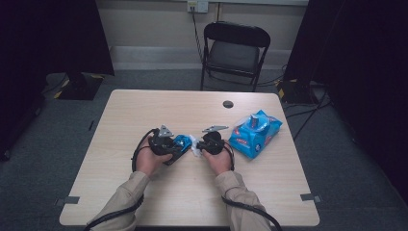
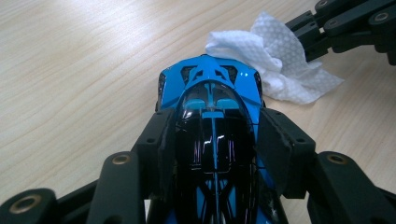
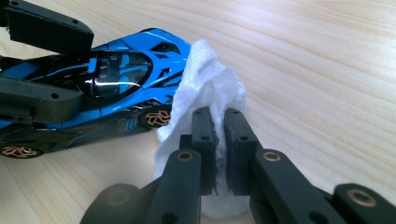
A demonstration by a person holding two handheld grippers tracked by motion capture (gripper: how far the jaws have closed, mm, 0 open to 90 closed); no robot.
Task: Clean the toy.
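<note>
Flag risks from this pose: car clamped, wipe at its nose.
1. The left tool grips the toy car only across its glossy cabin; a sideways push from wiping could twist it loose.
2. The right tool pinches just a fold of the white wipe; it might slip out under drag.
3. The wipes pack lies near the right hand; a sweep could knock it.

I'm seated in what looks like a lab or recording room: a plain wooden table [image 1: 144, 110] on grey carpet [image 1: 57, 130], black curtains [image 1: 48, 33] at ten and two o'clock, a folding chair [image 1: 234, 50] and wall socket [image 1: 197, 6] at twelve.
</note>
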